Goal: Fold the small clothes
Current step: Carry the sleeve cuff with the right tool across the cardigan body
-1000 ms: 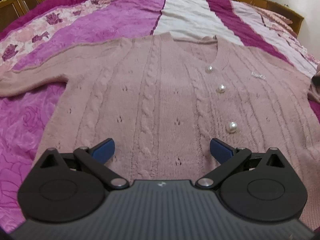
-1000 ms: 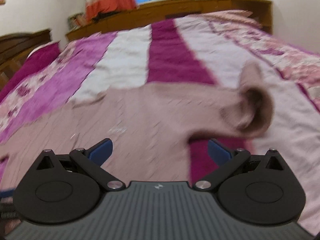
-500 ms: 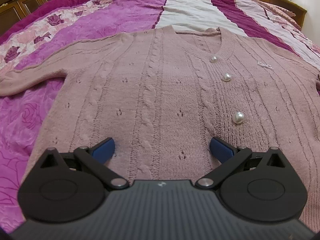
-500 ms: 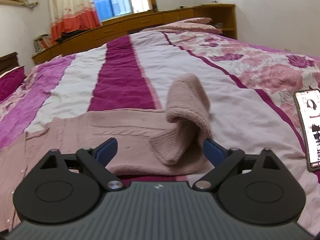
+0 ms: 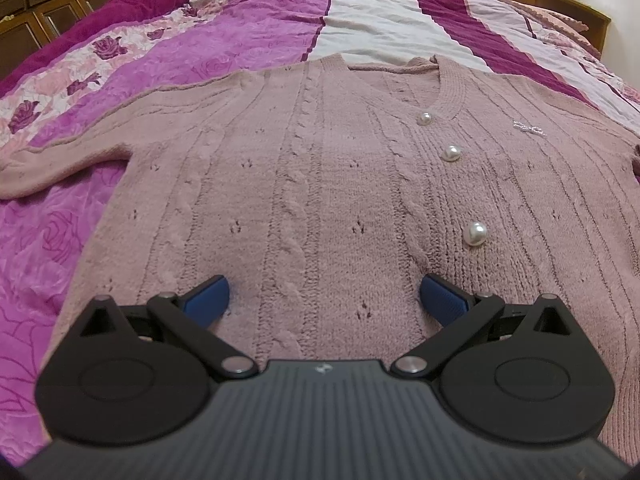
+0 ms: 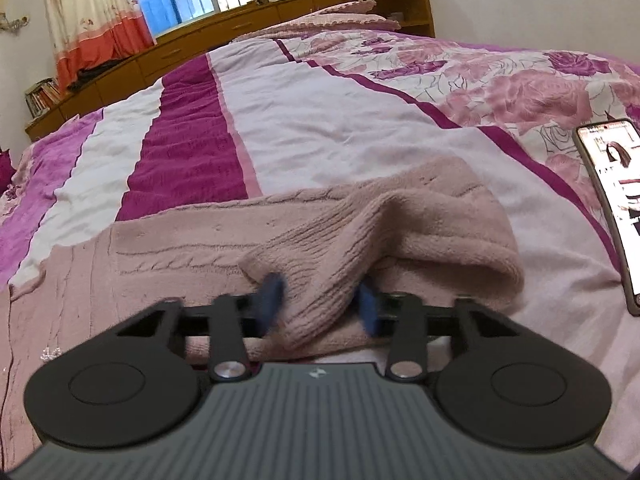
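Observation:
A dusty-pink knitted cardigan (image 5: 328,168) with pearl buttons (image 5: 475,233) lies flat, front up, on the bed. Its left sleeve (image 5: 60,156) stretches out to the left. My left gripper (image 5: 324,296) is open just above the cardigan's lower body, holding nothing. In the right wrist view the right sleeve (image 6: 400,236) is bunched and folded over itself. My right gripper (image 6: 318,304) has its jaws closed most of the way on the ribbed cuff (image 6: 320,280) of that sleeve, with the blue fingers (image 6: 270,294) pressing into the knit on both sides.
The bed carries a striped purple, white and floral cover (image 6: 320,120). A phone (image 6: 612,200) with its screen lit lies on the cover to the right of the sleeve. Wooden cabinets (image 6: 240,28) run along the far side of the bed.
My right gripper moved forward onto the bunched sleeve and closed from wide open onto its cuff. My left gripper stayed open and crept slightly up the cardigan's body.

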Demonstrator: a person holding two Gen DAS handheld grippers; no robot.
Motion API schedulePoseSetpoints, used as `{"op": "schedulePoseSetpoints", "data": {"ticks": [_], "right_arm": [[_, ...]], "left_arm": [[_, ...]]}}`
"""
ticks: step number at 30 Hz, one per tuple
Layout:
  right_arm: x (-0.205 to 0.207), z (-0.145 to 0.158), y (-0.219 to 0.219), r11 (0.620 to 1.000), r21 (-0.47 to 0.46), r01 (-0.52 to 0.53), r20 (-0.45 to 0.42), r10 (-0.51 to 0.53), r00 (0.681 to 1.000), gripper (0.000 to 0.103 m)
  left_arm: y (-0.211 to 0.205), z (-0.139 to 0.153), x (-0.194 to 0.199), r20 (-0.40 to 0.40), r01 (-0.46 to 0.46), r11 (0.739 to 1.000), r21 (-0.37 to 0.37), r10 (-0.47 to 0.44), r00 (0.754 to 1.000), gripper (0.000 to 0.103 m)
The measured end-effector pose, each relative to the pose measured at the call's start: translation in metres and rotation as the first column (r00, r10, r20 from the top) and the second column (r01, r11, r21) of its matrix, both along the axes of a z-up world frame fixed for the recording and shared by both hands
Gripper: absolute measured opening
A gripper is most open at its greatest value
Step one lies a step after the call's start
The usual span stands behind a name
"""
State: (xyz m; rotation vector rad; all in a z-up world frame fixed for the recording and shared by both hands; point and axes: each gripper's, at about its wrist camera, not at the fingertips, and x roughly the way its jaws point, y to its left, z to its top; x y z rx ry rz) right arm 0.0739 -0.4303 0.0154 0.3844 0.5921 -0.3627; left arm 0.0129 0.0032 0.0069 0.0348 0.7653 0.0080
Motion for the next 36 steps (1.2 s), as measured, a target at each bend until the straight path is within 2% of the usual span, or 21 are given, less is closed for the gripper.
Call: {"op": "schedulePoseSetpoints", "data": {"ticks": [3,9,12,17,21,26,29,31,32,34,36], "right_arm": [[-0.001,0.008,0.001,0.999,0.02,-0.027,0.026,0.026,0.999,0.013],[-0.006,0.046,0.031,0.99,0.014,-0.14,0.124,0.138,0.983,0.013],[-0.002,0.067,0.056,0.977,0.01,-0.214,0.175,0.209,0.962,0.013],[0.015,0.089,0.103,0.938,0.074,-0.339,0.226,0.315,0.922,0.013],[0.031,0.082,0.153,0.899,0.107,-0.425,0.193,0.401,0.896,0.013],[0.046,0.054,0.202,0.855,0.139,-0.499,0.113,0.487,0.866,0.013],[0.052,0.035,0.22,0.853,0.146,-0.501,0.064,0.498,0.865,0.014],[0.051,0.025,0.227,0.86,0.134,-0.493,0.038,0.493,0.869,0.031],[0.05,0.021,0.228,0.865,0.133,-0.484,0.022,0.485,0.874,0.037],[0.044,0.017,0.227,0.867,0.14,-0.479,0.014,0.482,0.876,0.06],[0.036,0.019,0.222,0.86,0.142,-0.491,0.049,0.489,0.871,0.069]], "left_arm": [[0.0,0.0,0.0,0.0,0.0,1.0,0.0,0.0,1.0,0.103],[0.0,0.0,0.0,0.001,0.0,1.0,0.0,0.0,1.0,0.103],[0.001,0.0,-0.001,0.006,0.0,1.0,0.0,0.0,1.0,0.103],[0.001,0.0,-0.002,0.013,0.001,1.0,-0.003,-0.001,1.0,0.103],[0.002,-0.001,-0.003,0.017,0.005,1.0,-0.006,-0.004,1.0,0.103],[0.002,-0.001,-0.003,0.019,0.008,1.0,-0.007,-0.008,1.0,0.103],[0.002,-0.001,-0.003,0.02,0.008,1.0,-0.007,-0.008,1.0,0.103],[0.002,-0.001,-0.003,0.02,0.007,1.0,-0.007,-0.007,1.0,0.103],[0.002,-0.001,-0.003,0.02,0.007,1.0,-0.008,-0.007,1.0,0.103],[0.002,-0.002,-0.003,0.018,0.008,1.0,-0.007,-0.008,1.0,0.103],[0.002,-0.001,-0.002,0.014,0.009,1.0,-0.008,-0.009,1.0,0.103]]}}
